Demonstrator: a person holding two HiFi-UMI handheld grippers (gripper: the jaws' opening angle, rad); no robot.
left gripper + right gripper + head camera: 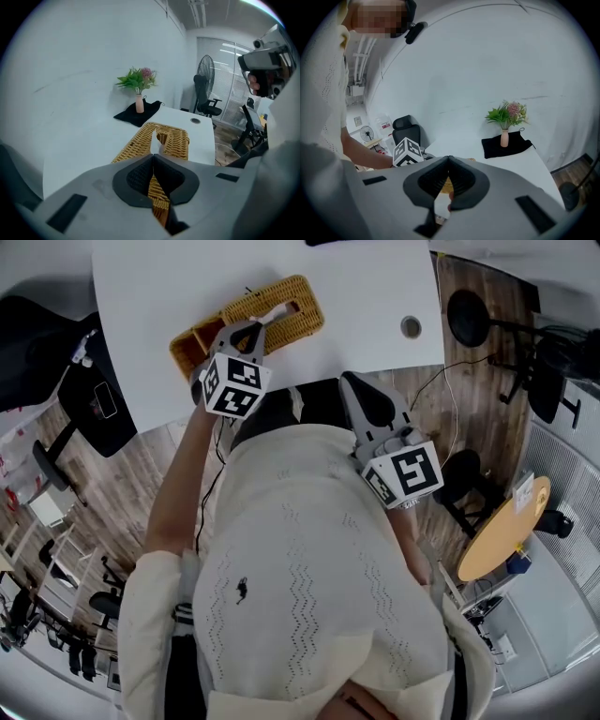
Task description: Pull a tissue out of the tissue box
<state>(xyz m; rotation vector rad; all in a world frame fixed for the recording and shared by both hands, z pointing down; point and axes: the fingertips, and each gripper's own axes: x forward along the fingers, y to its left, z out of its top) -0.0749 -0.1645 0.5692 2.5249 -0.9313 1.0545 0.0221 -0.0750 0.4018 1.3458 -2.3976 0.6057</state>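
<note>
A woven wicker tissue box lies on the white table near its front edge, and a white tissue pokes from its top slot. My left gripper hovers over the box's near part, jaws shut with nothing between them. In the left gripper view the box lies straight ahead of the left gripper, whose tips sit just short of the upright tissue. My right gripper hangs off the table's front edge above the person's lap, shut and empty. The right gripper shows its pads closed together.
A pink vase of flowers stands on a black cloth at the table's far end. A cable hole sits at the table's right. A floor fan, black office chairs and a round wooden table surround the desk.
</note>
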